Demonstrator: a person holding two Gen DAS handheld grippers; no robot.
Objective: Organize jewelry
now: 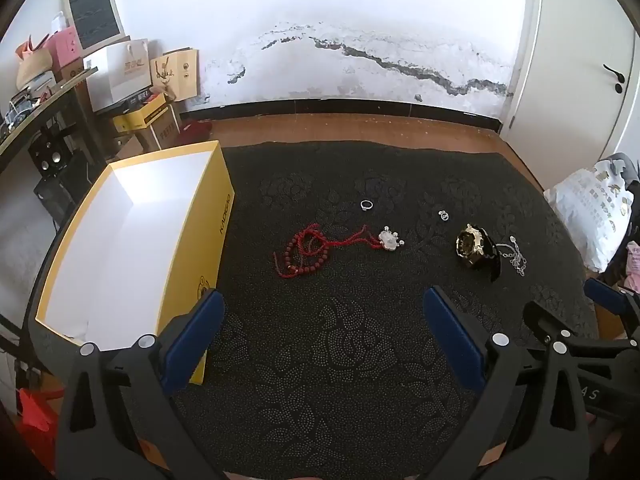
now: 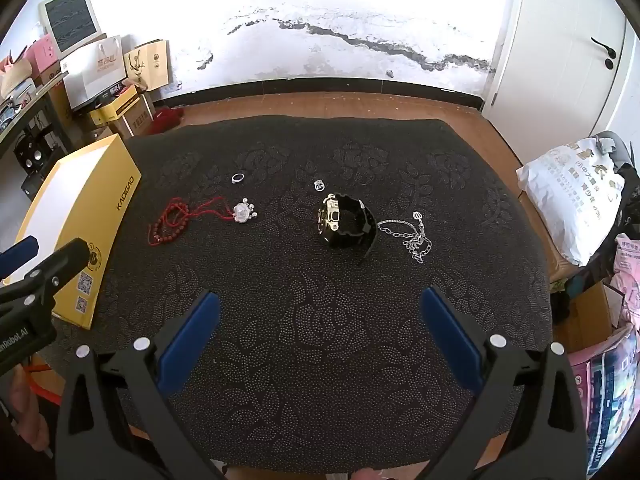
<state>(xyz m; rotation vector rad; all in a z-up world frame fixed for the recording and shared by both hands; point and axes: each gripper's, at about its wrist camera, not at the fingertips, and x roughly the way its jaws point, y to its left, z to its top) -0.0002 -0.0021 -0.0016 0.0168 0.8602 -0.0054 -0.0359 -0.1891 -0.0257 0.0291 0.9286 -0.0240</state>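
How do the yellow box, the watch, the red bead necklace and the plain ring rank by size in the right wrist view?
Largest to smallest:
1. yellow box
2. red bead necklace, spread wider than the watch
3. watch
4. plain ring

This is a lived-in room of a home, used partly for storage. The far wall (image 1: 320,20) is white plaster with a long dark crack and peeling paint above a black skirting board (image 1: 340,110), and the floor (image 1: 360,130) is wood-toned. At the right stands a white interior door (image 1: 580,60) with a black lever handle (image 1: 614,74). At the far left, paper shopping bags (image 1: 120,68), cardboard boxes (image 1: 140,118) and a framed panel (image 1: 94,14) are piled on and beside a dark shelf (image 1: 36,112). A printed plastic bag (image 2: 572,204) and pink packages (image 2: 628,272) sit at the right. The bench carries a black floral cloth (image 1: 340,360).
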